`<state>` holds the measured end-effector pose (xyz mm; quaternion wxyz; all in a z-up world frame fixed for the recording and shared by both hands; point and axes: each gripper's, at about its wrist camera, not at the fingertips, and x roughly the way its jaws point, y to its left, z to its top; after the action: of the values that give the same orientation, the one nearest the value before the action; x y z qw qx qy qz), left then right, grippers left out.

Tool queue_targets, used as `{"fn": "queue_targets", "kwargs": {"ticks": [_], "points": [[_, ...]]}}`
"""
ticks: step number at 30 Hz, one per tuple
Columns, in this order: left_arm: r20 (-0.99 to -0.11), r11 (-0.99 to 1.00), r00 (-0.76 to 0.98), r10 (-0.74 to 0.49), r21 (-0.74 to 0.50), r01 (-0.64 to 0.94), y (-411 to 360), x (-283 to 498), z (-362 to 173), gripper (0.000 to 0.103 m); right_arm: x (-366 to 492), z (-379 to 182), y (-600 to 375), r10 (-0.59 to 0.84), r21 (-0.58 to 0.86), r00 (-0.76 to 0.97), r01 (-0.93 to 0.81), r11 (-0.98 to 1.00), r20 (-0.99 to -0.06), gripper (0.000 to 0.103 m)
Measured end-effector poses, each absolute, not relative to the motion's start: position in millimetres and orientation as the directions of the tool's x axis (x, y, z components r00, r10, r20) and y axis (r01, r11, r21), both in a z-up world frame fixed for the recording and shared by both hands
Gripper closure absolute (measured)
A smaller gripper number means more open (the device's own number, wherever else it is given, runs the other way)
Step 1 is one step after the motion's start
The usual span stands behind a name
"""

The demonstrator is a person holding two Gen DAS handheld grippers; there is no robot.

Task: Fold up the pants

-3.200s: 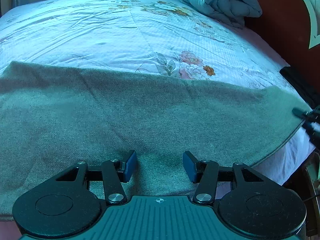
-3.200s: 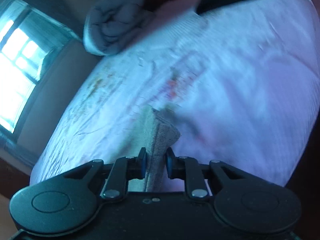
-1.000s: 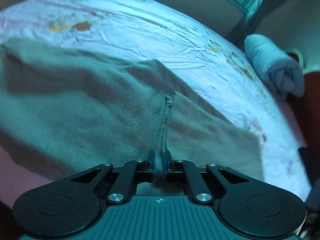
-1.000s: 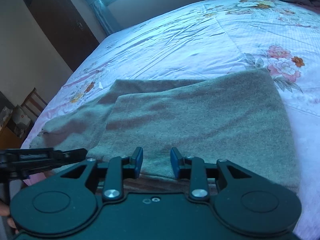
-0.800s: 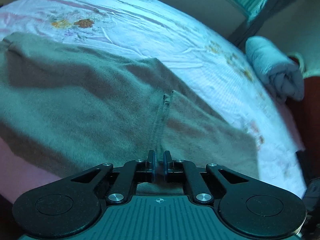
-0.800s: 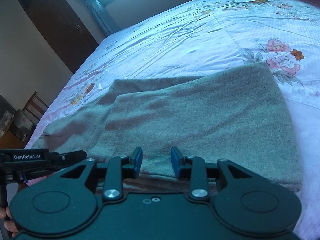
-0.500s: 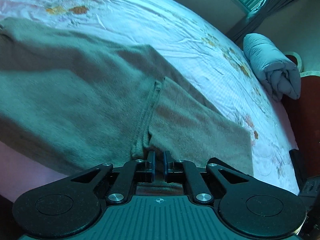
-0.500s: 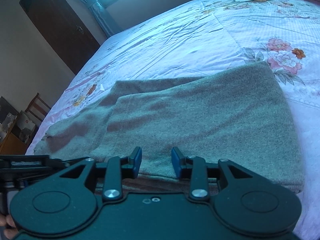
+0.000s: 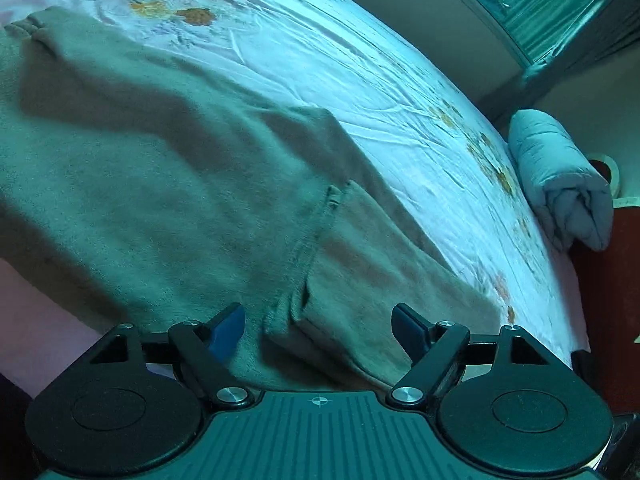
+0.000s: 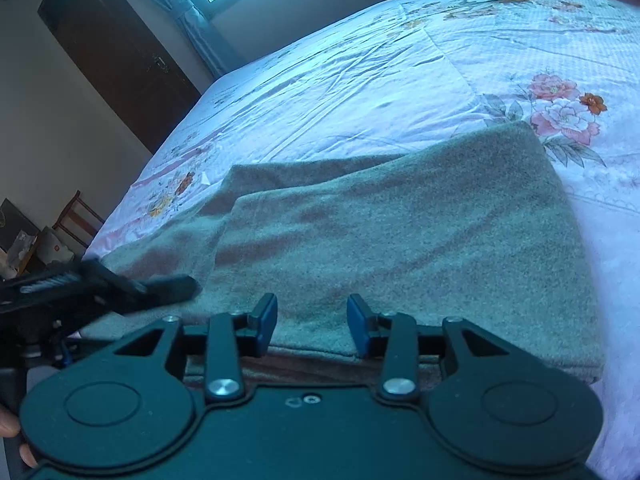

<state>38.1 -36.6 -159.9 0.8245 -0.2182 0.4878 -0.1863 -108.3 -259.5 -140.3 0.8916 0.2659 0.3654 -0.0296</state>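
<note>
Left gripper (image 9: 318,330) just let go: half a second back its fingers were pinched on the pants (image 9: 168,200) edge, now they're spread wide with the folded hem lying loose between them, not touching either pad. Pants are on the bed (image 9: 360,92), near the front edge, one part folded over onto the rest so there's a doubled layer on the right side. Right gripper (image 10: 312,326) hasn't really budged, fingers spread apart, hovering over the near edge of the folded layer and gripping nothing. From the right wrist view the other gripper shows up blurry at the left. Rolled quilt (image 9: 560,180) sits at the bed's far end.
</note>
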Motion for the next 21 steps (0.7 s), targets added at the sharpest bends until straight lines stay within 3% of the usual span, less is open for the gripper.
{"fn": "queue_targets", "kwargs": {"ticks": [3, 4, 5, 8, 16, 21], "points": [[-0.73, 0.842, 0.452, -0.512, -0.53, 0.099, -41.5, 42.4, -162.1, 0.024, -107.7, -140.9, -257.7, 0.135, 0.447, 0.734, 0.247, 0.86, -0.665, 0.071], [-0.724, 0.833, 0.449, -0.525, -0.544, 0.097, -42.8, 42.3, -162.5, 0.028, -108.0, -140.7, -257.5, 0.138, 0.45, 0.735, 0.245, 0.859, -0.664, 0.071], [-0.718, 0.83, 0.453, -0.528, -0.55, 0.095, -43.6, 40.8, -161.0, 0.037, -108.2, -140.4, -257.5, 0.139, 0.451, 0.736, 0.245, 0.858, -0.663, 0.071], [-0.7, 0.826, 0.479, -0.53, -0.553, 0.105, -42.6, 35.4, -152.6, 0.042, -109.1, -140.3, -258.9, 0.14, 0.458, 0.736, 0.249, 0.854, -0.662, 0.071], [-0.659, 0.772, 0.497, -0.564, -0.634, 0.035, -25.5, 28.1, -146.6, 0.042, -110.5, -141.4, -260.1, 0.144, 0.468, 0.741, 0.25, 0.848, -0.656, 0.07], [-0.679, 0.768, 0.446, -0.583, -0.64, 0.031, -33.0, 29.7, -155.5, 0.042, -110.9, -142.8, -262.6, 0.145, 0.479, 0.744, 0.256, 0.84, -0.652, 0.07]]}}
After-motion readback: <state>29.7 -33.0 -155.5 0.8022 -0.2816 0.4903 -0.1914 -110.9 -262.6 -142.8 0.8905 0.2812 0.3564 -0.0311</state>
